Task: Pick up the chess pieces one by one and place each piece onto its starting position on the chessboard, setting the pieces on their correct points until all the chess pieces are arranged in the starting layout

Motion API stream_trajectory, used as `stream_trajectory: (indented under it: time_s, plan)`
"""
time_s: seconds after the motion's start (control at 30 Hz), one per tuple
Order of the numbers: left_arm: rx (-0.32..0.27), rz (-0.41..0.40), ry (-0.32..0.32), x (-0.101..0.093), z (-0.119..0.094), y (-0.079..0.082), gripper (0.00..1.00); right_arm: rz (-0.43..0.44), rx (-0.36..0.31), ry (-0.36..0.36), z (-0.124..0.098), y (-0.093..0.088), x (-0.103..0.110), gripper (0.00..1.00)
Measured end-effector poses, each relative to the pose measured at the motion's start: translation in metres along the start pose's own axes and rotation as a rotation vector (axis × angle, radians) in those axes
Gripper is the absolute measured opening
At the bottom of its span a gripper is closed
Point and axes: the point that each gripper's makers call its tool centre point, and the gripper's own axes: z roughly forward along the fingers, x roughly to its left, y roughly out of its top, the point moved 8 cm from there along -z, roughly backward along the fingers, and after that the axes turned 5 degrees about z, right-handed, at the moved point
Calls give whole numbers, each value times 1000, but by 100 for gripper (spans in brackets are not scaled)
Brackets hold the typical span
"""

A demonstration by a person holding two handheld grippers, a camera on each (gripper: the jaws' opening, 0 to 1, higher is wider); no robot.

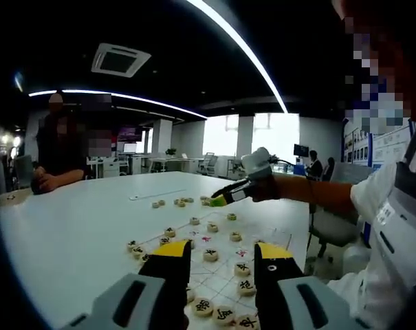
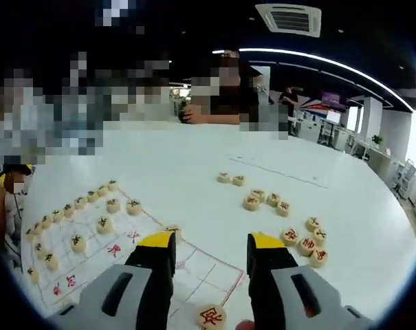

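The chess pieces [image 2: 282,208] are small round discs of pale wood with a red or black character on the top face; they look light, rigid and smooth, so they should lift with little force but could slip or flip if pinched off-centre. The sensible hold is across the rim, jaws on opposite edges, with the disc kept flat. Taking the chessboard [image 2: 201,271] as the landmark, a printed sheet of red lines lying flat on the desk [image 2: 194,155], one rank of black-marked pieces already stands along its far-left edge in the right gripper view, a loose scatter of red-marked pieces [image 2: 307,242] lies off the board to its right, and one red piece [image 2: 210,317] sits at its near edge just ahead of the jaws. The right hand-held gripper [image 2: 211,249] hangs over the board's near corner, jaws apart and holding nothing. The left hand-held gripper [image 1: 223,256] is likewise released, empty, above the opposite side of the board. The desk is wide, white and glossy, so discs may slide on it. The room is an open office with a ceiling light strip, windows and people seated at the far side of the desk.
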Motion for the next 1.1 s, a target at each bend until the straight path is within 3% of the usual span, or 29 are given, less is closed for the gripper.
stream_trajectory:
  time_s: [0.37,0.8,1.1]
  plan:
    - [-4,1,8,2,-2,1,38,54,2,16,69,25,-10,38]
    - [-6,-2,28,6,-5,1,38,78,48,18,147,31,-12,37]
    - [5,-7,36,8,-4,-3,38,102,47,-36,176,37,-26,35]
